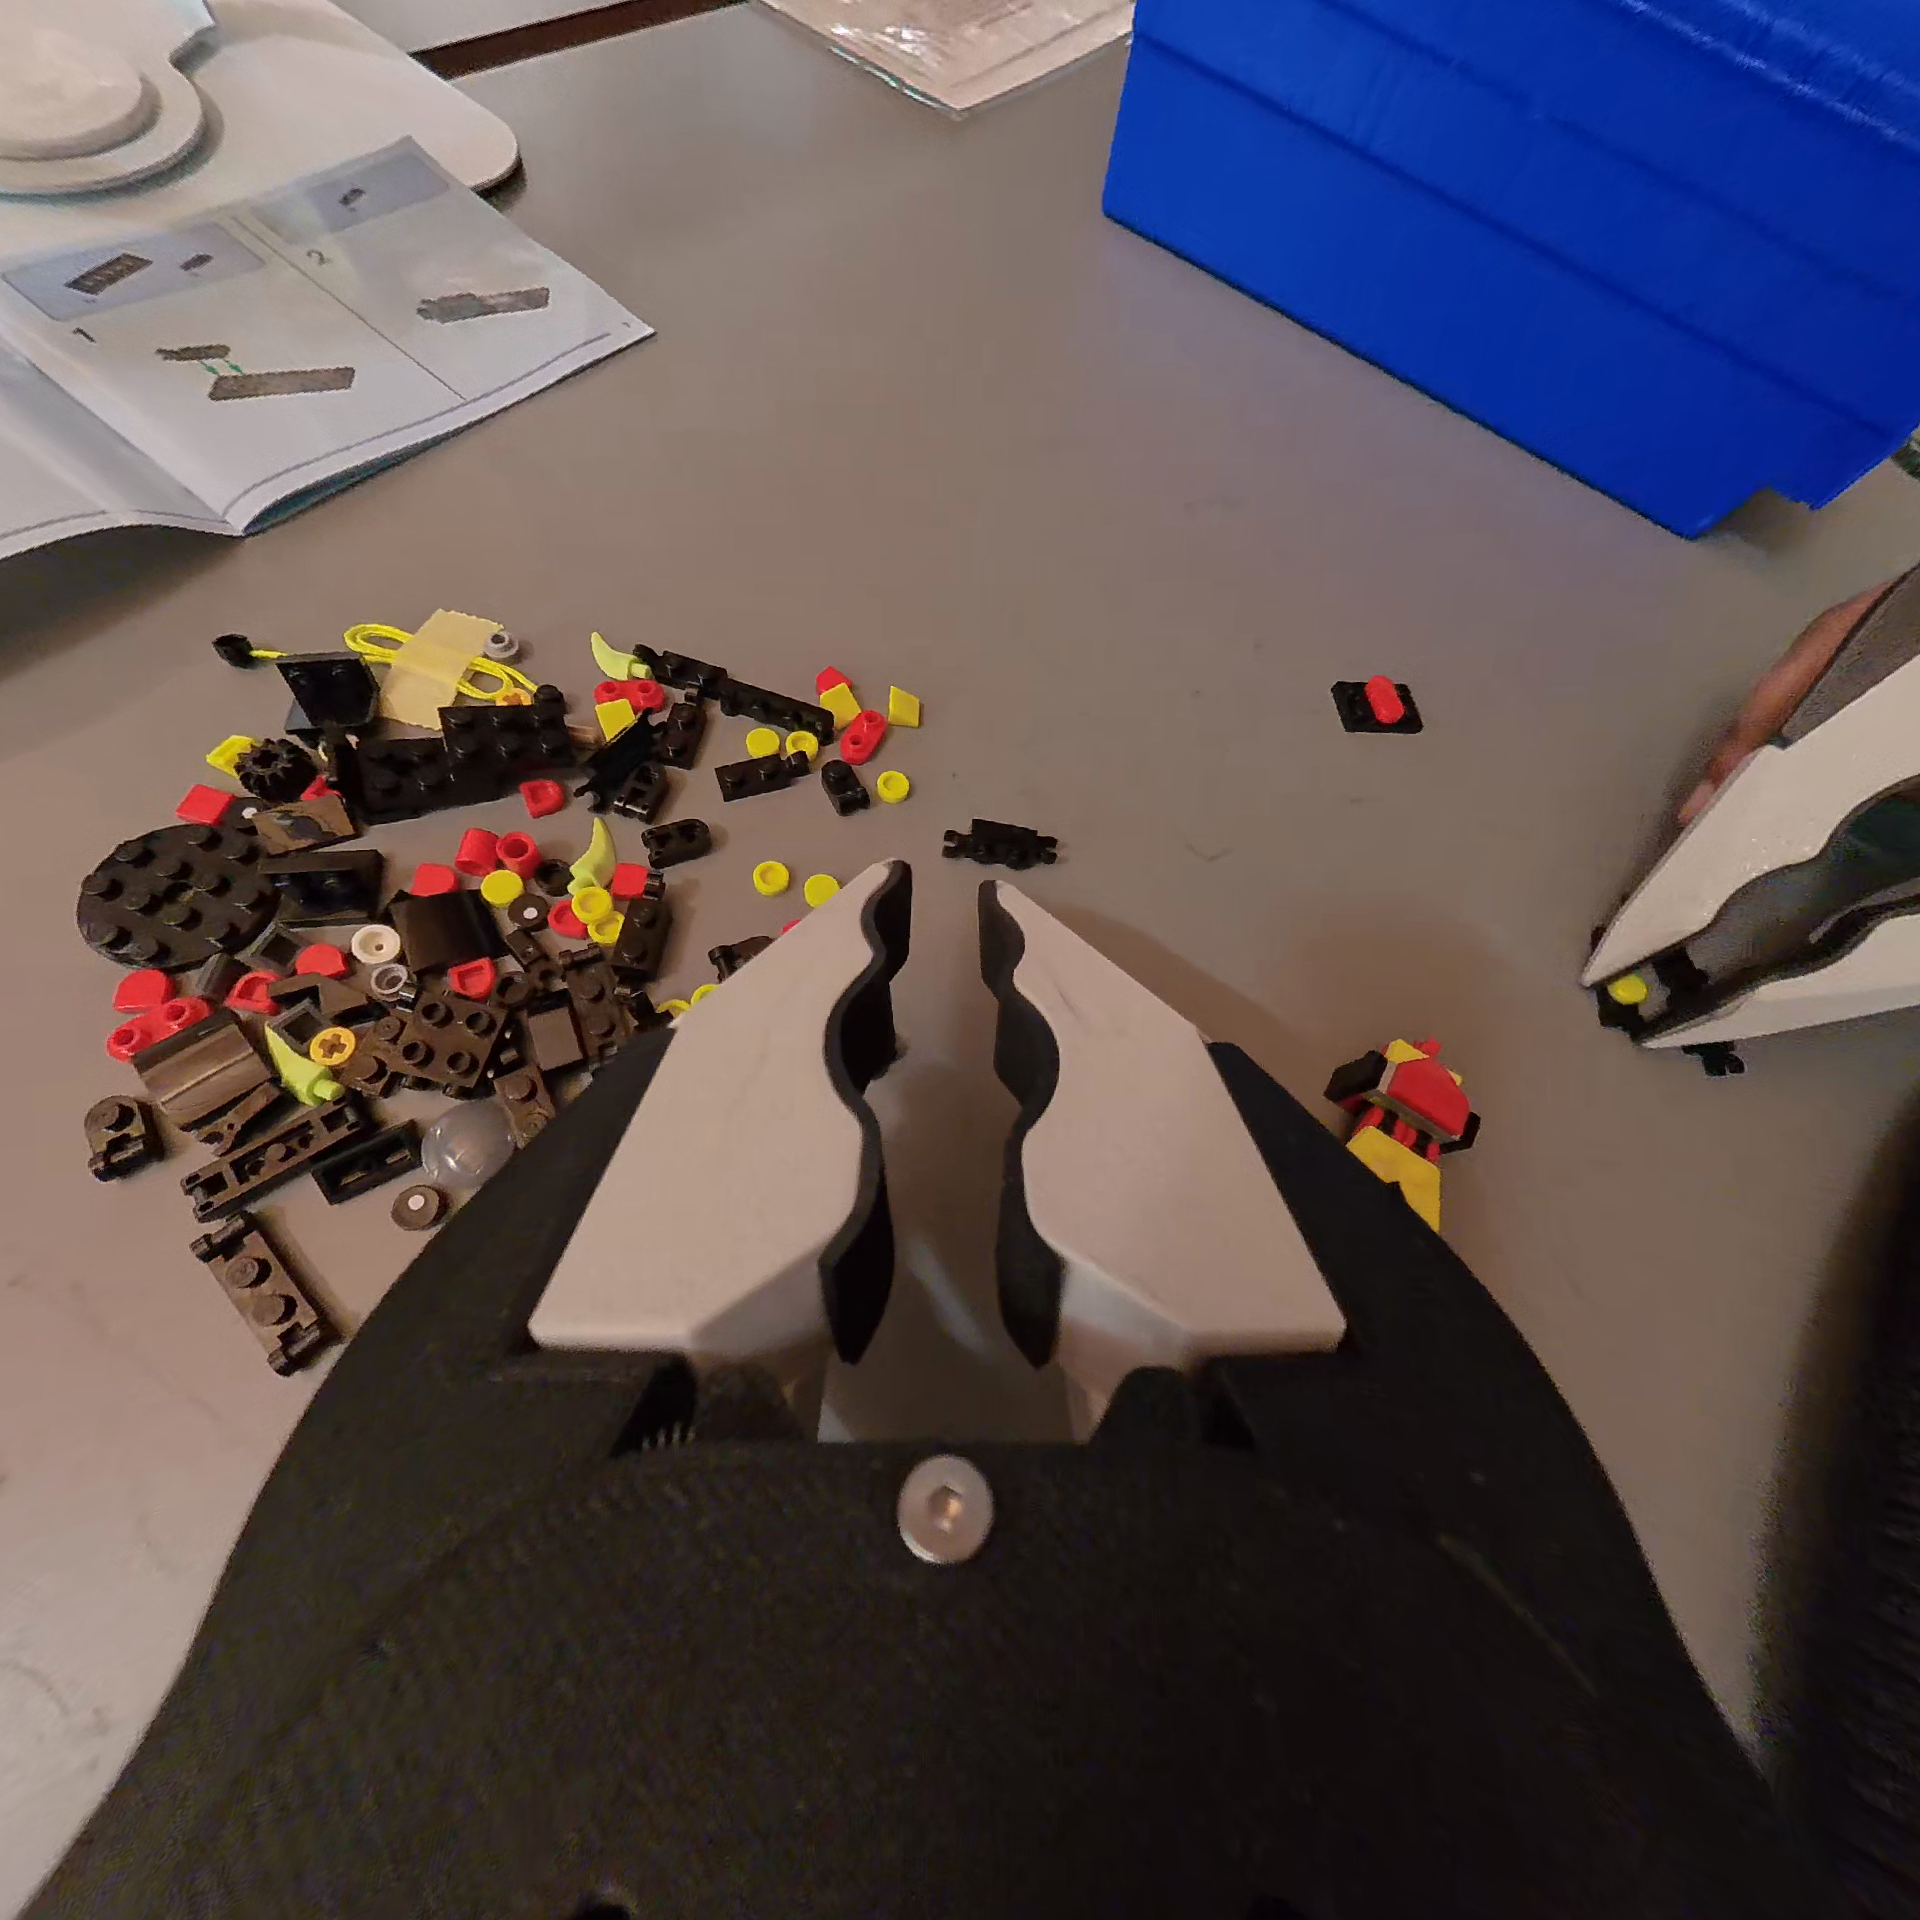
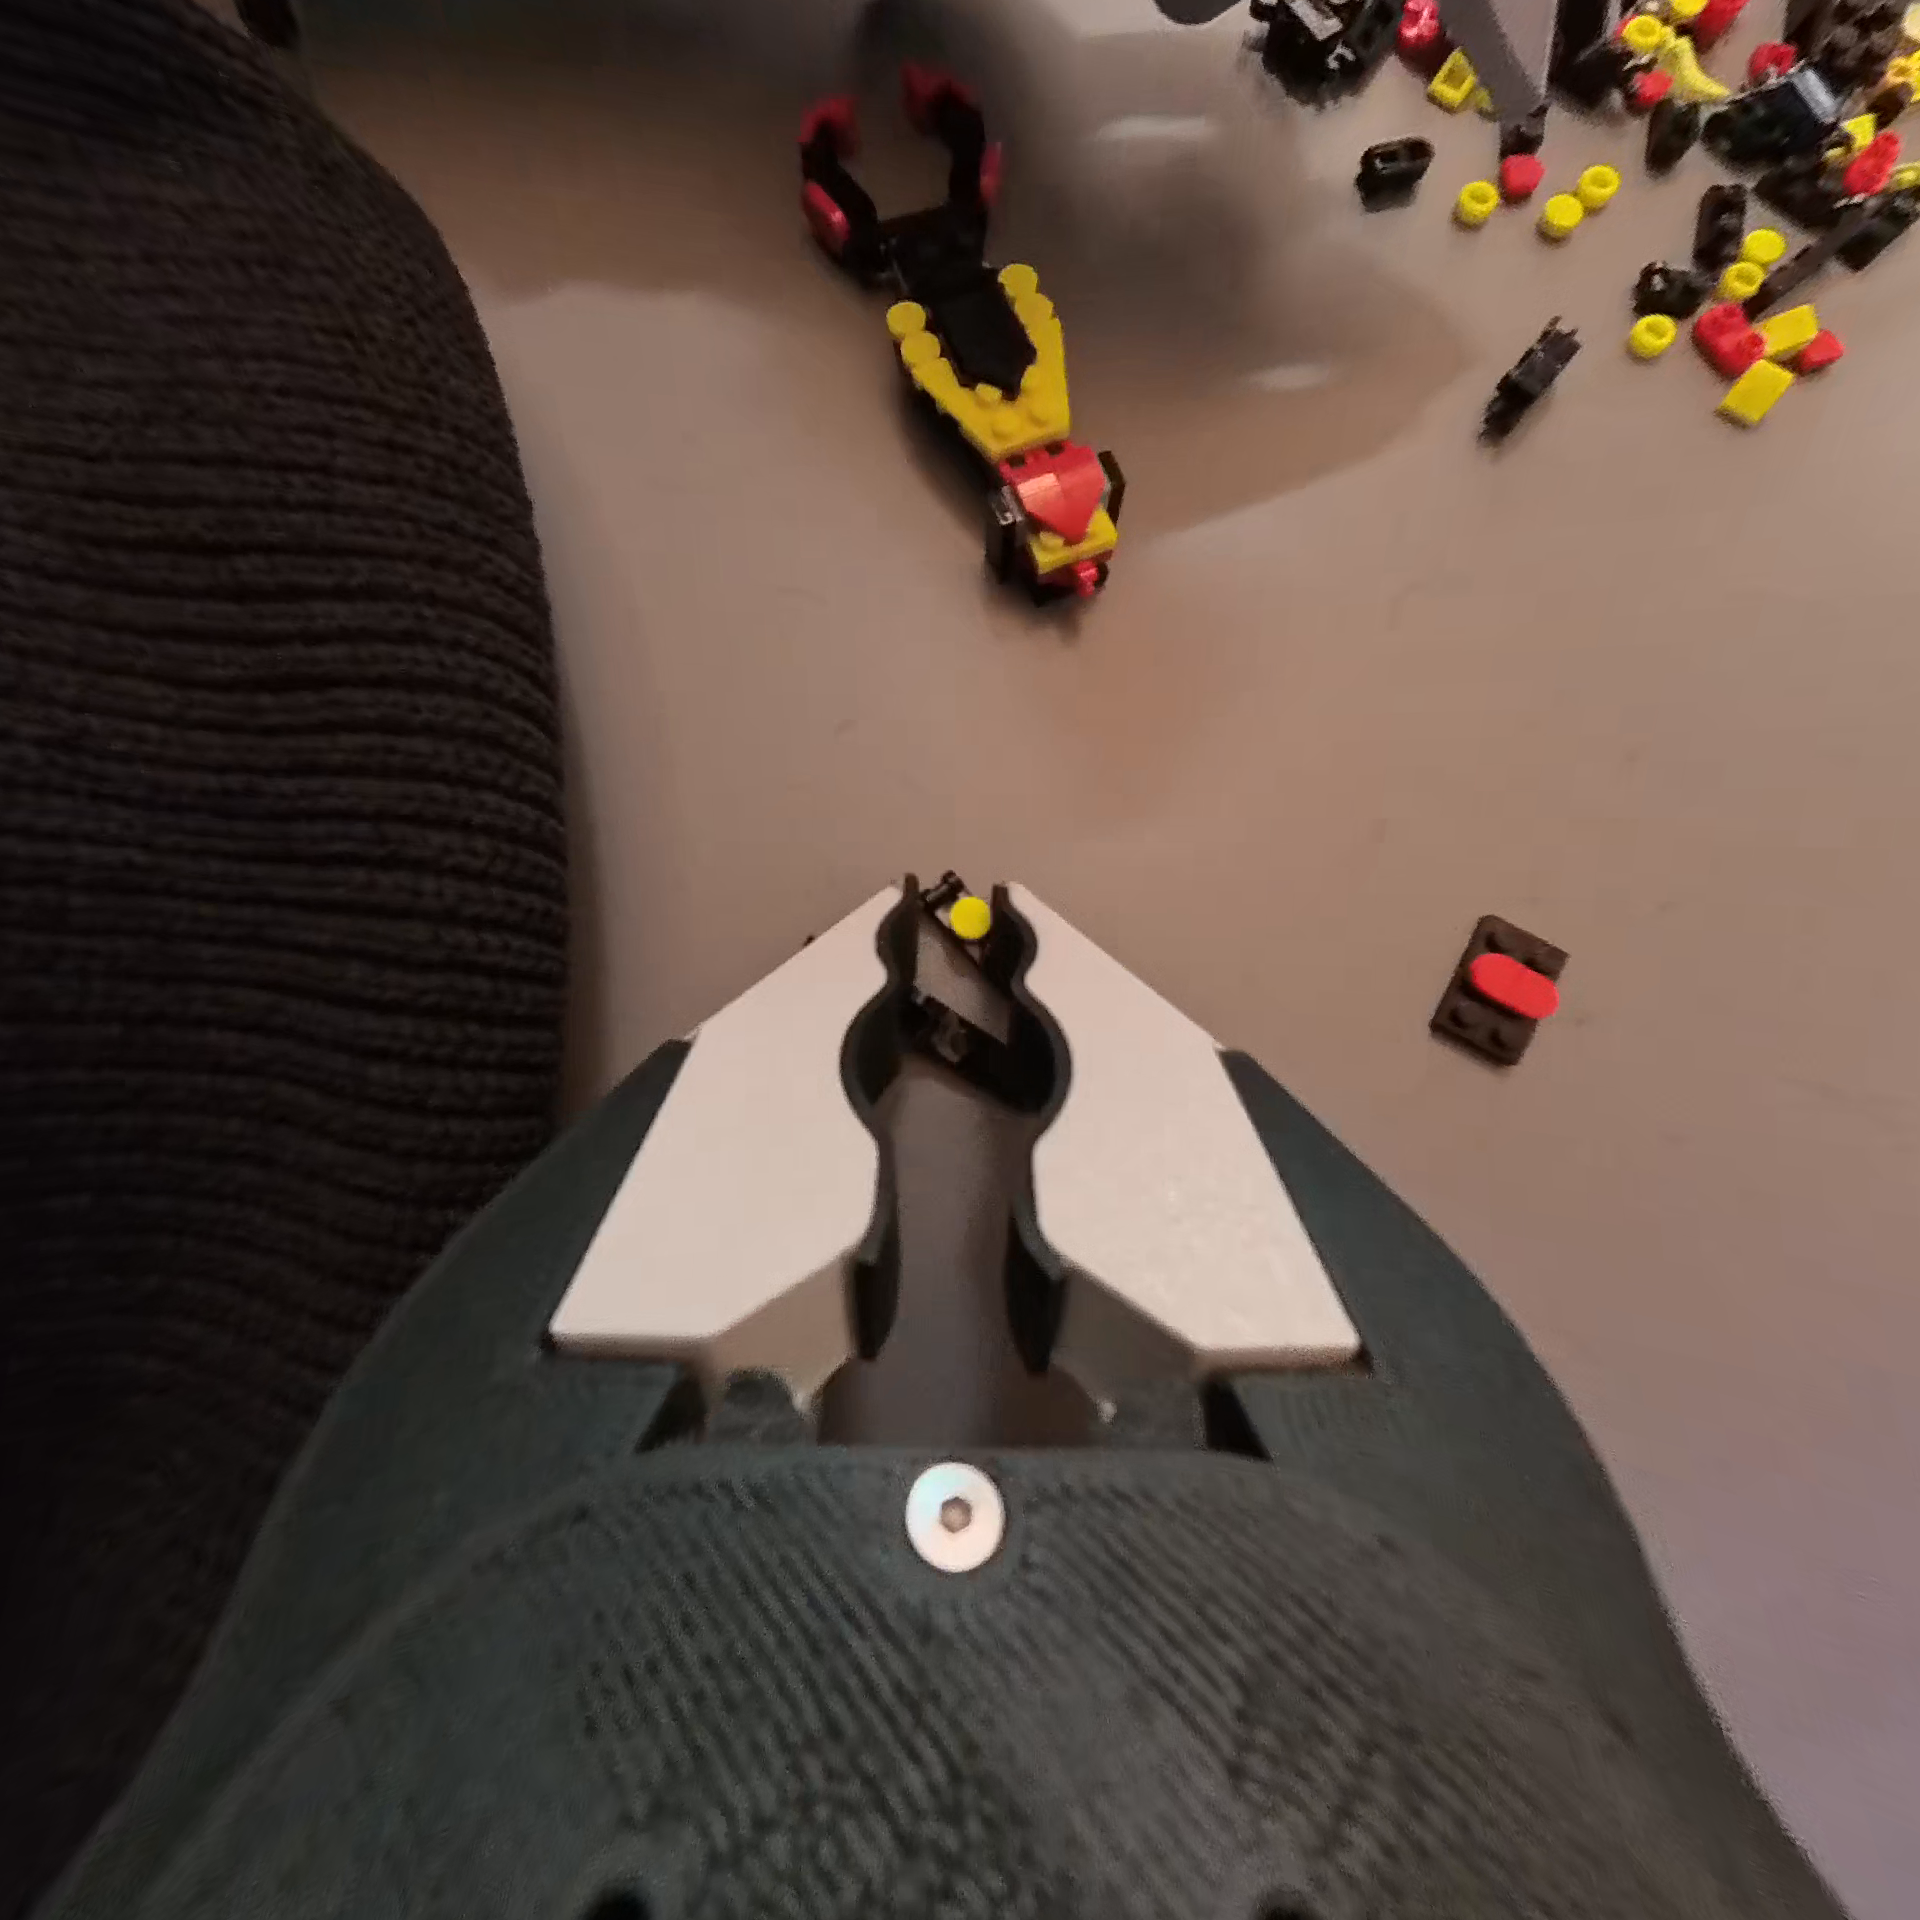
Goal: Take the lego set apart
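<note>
A: Fingers status?
B: Left gripper [image 1: 943, 891]: grey wedge fingers with wavy black pads, slightly parted, holding nothing. Right gripper [image 2: 954, 902]: closed on a small black piece with yellow stud [image 2: 968, 918].
A: Lego set location?
B: Partly built model [image 2: 997, 364] lies on the smooth grey surface [image 1: 1039, 468], just beyond the left gripper; loose glossy bricks [image 1: 436, 904] are heaped farther left.
</note>
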